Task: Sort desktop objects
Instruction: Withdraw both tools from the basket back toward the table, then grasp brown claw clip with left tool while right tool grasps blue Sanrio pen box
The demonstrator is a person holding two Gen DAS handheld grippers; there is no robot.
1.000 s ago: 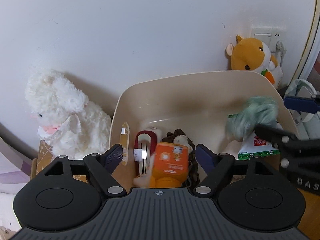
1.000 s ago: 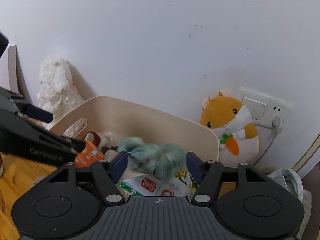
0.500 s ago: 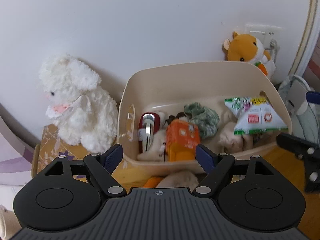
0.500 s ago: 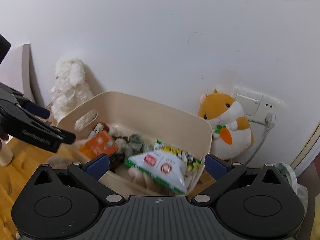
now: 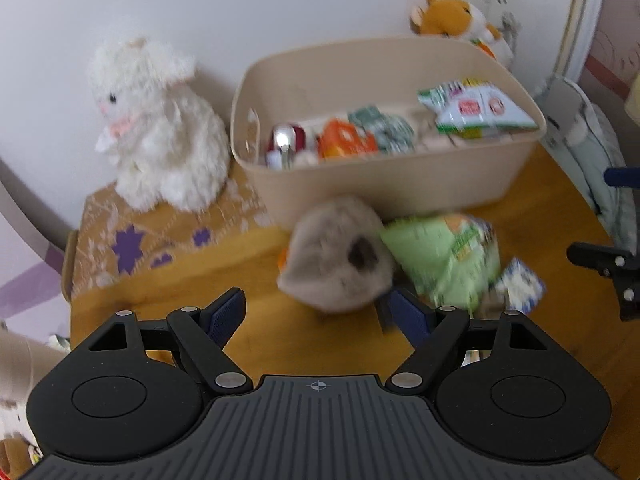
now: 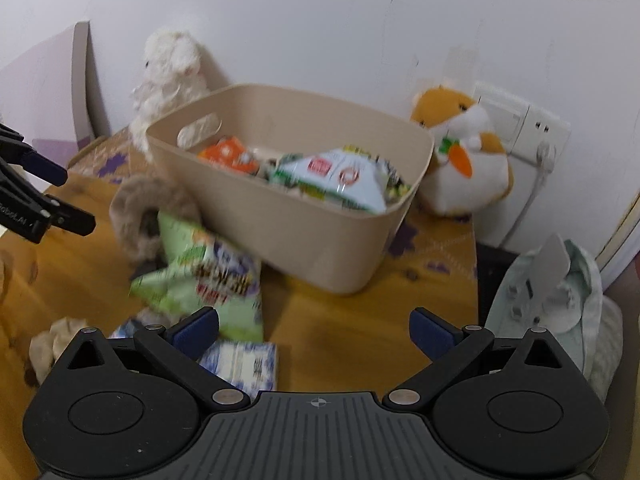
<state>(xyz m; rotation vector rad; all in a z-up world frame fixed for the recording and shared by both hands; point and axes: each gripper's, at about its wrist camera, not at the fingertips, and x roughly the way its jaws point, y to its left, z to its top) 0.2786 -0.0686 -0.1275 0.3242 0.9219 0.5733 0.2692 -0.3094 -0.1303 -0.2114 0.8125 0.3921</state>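
Desktop objects remain on the wooden table (image 6: pixel 340 344): beige plush (image 5: pixel 336 256), green snack bag (image 5: pixel 444 260) at its 3 o'clock, both before the beige bin (image 5: pixel 384 184). Left gripper (image 5: pixel 316 312) and right gripper (image 6: pixel 314 326) both stand wide and empty. Recommended: centre the left jaws around the plush before closing.

One beige bin (image 6: pixel 304 236) stands on the surface (image 6: pixel 344 344). Two plush toys sit beside it: a white lamb (image 5: pixel 156 128) and an orange hamster (image 6: pixel 464 160). Two snack bags show: one white bag (image 6: pixel 340 176) inside, one green bag (image 6: pixel 208 280) outside. One grey fuzzy slipper (image 5: pixel 340 256), one small blue-white pack (image 6: pixel 244 360).
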